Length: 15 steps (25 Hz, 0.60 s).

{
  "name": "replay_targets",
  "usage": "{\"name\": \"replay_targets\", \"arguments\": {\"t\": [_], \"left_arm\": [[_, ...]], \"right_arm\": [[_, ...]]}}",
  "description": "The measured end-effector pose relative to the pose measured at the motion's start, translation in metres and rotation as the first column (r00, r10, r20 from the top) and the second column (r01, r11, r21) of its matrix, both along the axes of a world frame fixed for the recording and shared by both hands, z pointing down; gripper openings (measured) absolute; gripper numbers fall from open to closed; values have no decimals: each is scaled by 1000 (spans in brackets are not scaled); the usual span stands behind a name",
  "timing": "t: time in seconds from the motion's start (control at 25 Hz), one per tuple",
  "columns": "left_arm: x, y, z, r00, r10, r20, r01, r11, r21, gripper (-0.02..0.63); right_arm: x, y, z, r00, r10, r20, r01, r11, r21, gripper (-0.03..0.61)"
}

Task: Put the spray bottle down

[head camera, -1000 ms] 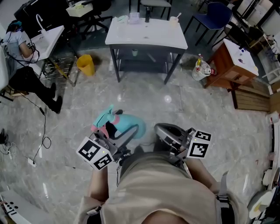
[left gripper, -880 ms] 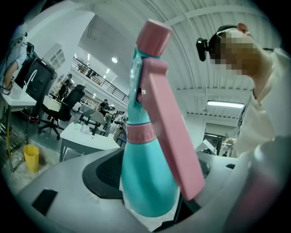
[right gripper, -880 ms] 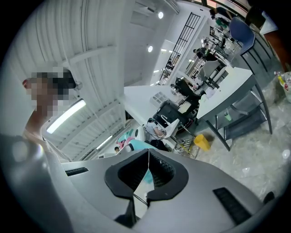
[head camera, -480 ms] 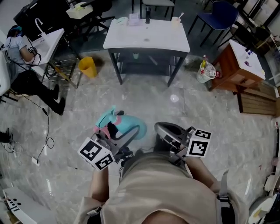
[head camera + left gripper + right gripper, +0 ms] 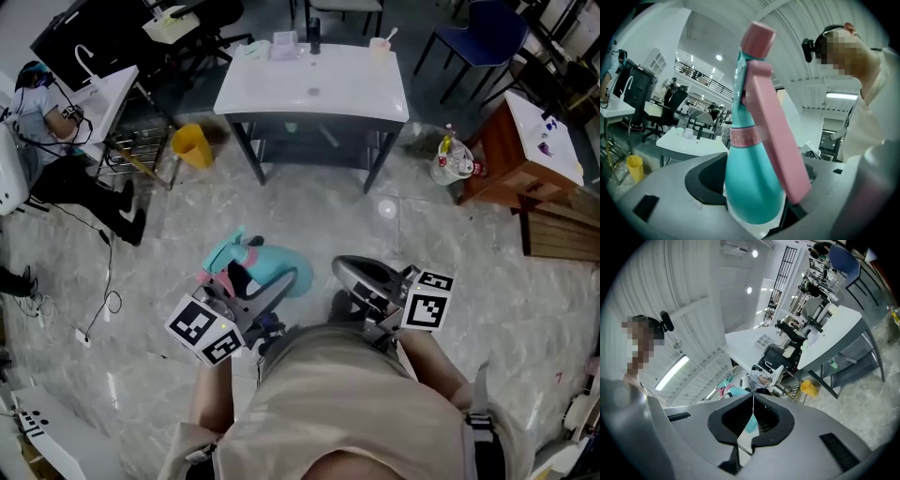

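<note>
In the head view a teal spray bottle (image 5: 261,265) with a pink trigger and collar is carried over the floor, in front of the person's body. My left gripper (image 5: 265,286) is shut on its rounded body. In the left gripper view the spray bottle (image 5: 751,185) stands upright between the jaws, its pink trigger (image 5: 776,131) slanting down to the right. My right gripper (image 5: 361,275) is beside it on the right, shut and empty. In the right gripper view its jaws (image 5: 752,414) meet in a thin line, with the spray bottle (image 5: 731,391) showing past them. A white table (image 5: 314,82) stands ahead.
On the white table's far edge stand small containers (image 5: 286,42). A yellow bin (image 5: 190,145) sits left of it, a person (image 5: 52,150) at a desk further left. A wooden cabinet (image 5: 530,141), a bag of bottles (image 5: 453,161) and a blue chair (image 5: 478,33) are at right.
The white table and the floor things have slid down the head view, nearer to me. Both grippers keep their places before the body, the left still holding the spray bottle.
</note>
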State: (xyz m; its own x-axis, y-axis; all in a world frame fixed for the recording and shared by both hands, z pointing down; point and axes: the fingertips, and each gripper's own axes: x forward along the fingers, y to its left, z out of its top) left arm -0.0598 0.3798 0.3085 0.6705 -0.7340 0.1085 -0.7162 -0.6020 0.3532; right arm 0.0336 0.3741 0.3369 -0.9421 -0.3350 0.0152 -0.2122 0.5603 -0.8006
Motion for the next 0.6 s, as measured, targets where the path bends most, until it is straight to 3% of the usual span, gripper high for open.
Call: {"name": "replay_targets", "arguments": {"t": [0.6], "left_arm": [[68, -65, -5, 996, -66, 67, 65, 998, 19, 325]], "right_arm": [[65, -73, 2, 998, -61, -30, 63, 995, 77, 20]]}}
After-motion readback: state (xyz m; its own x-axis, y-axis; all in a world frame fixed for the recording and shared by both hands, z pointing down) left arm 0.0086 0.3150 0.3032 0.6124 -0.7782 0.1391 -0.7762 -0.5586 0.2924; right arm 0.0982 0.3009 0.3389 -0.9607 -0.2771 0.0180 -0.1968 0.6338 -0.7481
